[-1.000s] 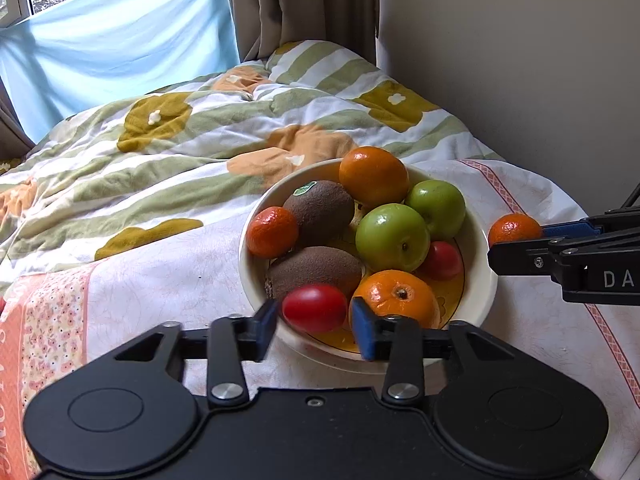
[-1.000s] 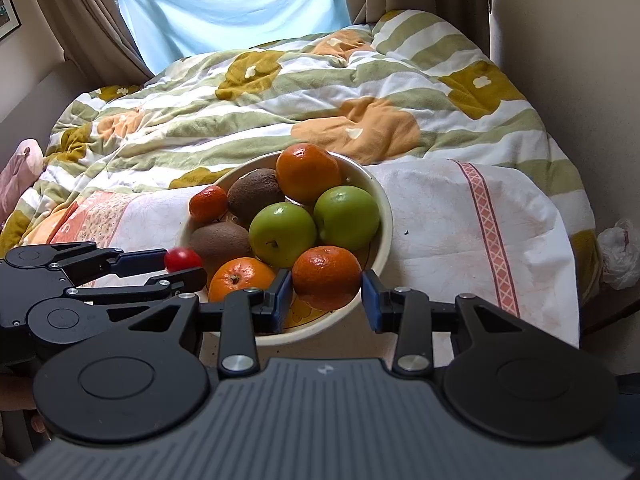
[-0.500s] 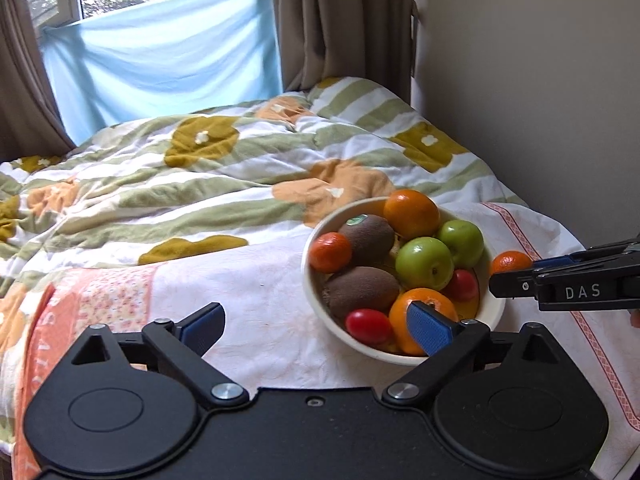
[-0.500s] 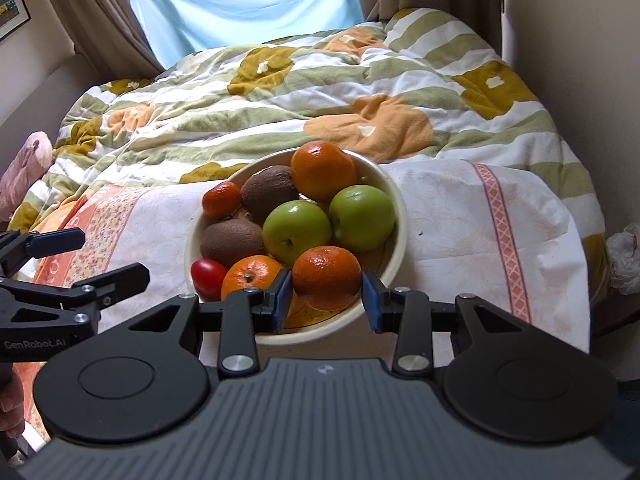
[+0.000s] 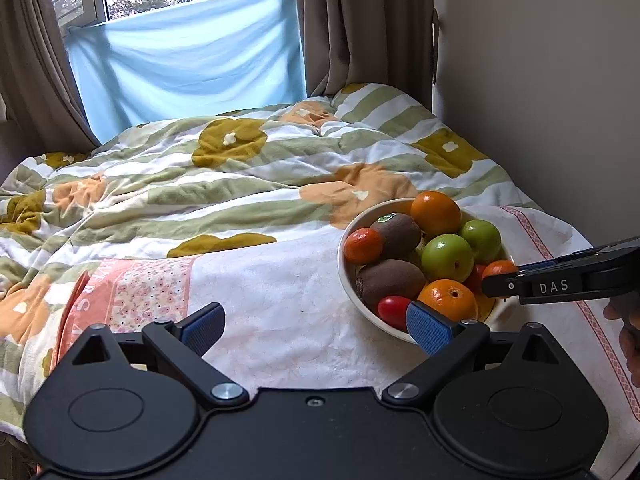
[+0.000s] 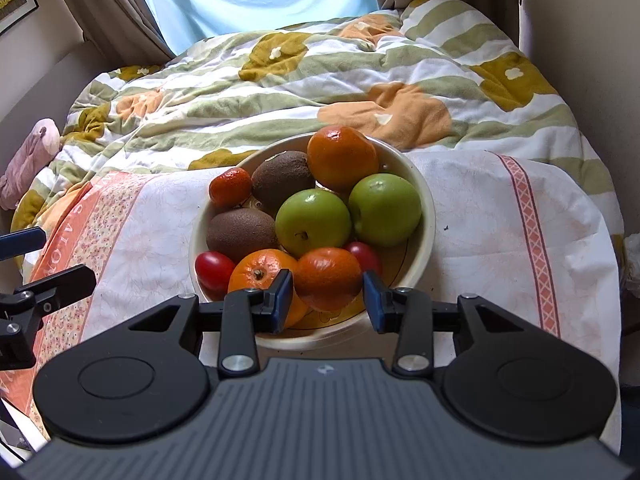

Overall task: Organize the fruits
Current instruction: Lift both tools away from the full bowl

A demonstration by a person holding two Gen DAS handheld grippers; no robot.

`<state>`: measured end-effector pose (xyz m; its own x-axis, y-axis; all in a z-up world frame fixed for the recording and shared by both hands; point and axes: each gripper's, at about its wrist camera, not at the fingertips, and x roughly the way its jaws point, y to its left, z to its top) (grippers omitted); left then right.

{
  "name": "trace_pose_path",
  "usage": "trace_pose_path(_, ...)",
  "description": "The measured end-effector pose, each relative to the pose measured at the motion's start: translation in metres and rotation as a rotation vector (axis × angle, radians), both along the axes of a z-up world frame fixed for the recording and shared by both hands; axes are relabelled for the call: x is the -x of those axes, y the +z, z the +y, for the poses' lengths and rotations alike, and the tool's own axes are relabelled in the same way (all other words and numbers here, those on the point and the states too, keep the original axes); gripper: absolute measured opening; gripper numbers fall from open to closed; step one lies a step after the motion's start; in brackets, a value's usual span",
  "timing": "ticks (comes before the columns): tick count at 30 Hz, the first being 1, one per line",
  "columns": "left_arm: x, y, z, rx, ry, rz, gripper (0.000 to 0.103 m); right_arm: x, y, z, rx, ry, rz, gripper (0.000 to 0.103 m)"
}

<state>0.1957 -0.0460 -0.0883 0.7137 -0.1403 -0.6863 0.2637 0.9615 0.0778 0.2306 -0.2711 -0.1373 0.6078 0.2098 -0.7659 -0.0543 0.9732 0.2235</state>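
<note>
Bedding under a white cloth carries the cream bowl [image 6: 424,216], lower centre of frame, heaped with fruit. Its front mandarin [image 6: 327,278] sits between the right gripper [image 6: 327,300]'s opening jaws, apparently just released; the left gripper [image 5: 316,326] gapes empty. No loose fruit shows; sorting looks nearly finished.

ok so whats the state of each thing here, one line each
left gripper: jaws wide open, empty
right gripper: jaws opening, small orange between them
small orange: in the bowl, pads just off it
bowl: upright on the cloth, full of fruit
red tomato: lying at the bowl's near-left edge
</note>
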Motion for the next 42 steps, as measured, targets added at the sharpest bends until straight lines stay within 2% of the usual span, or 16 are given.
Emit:
trace_pose_path(1,0.001,0.0,0.0,-0.001,0.003,0.001,0.099,0.001,0.0,0.0,-0.001,-0.003,-0.003,0.071)
trace_pose_path(2,0.001,0.0,0.001,-0.001,0.005,0.003,0.099,0.001,-0.001,0.0,-0.001,-0.013,-0.003,0.091)
trace_pose_path(3,0.003,-0.001,0.002,0.0,0.008,0.004,0.099,0.002,-0.001,-0.002,-0.005,-0.024,-0.003,0.103)
trace_pose_path(6,0.007,-0.001,0.003,0.002,0.012,0.006,0.099,0.006,-0.001,-0.005,-0.028,-0.035,-0.012,0.103)
trace_pose_path(12,0.019,0.005,0.005,0.012,0.011,-0.011,0.099,0.018,0.007,-0.007,-0.001,-0.053,-0.022,0.103)
trace_pose_path(23,0.06,0.039,0.005,0.059,-0.011,-0.085,0.099,0.068,0.059,0.0,0.022,-0.069,-0.113,0.103)
trace_pose_path(33,0.099,0.077,0.023,0.096,0.04,-0.114,0.099,0.134,0.115,0.012,0.084,-0.125,-0.15,0.103)
trace_pose_path(42,0.131,0.089,0.041,0.078,0.082,-0.087,0.1,0.181,0.143,0.031,0.15,-0.126,-0.167,0.103)
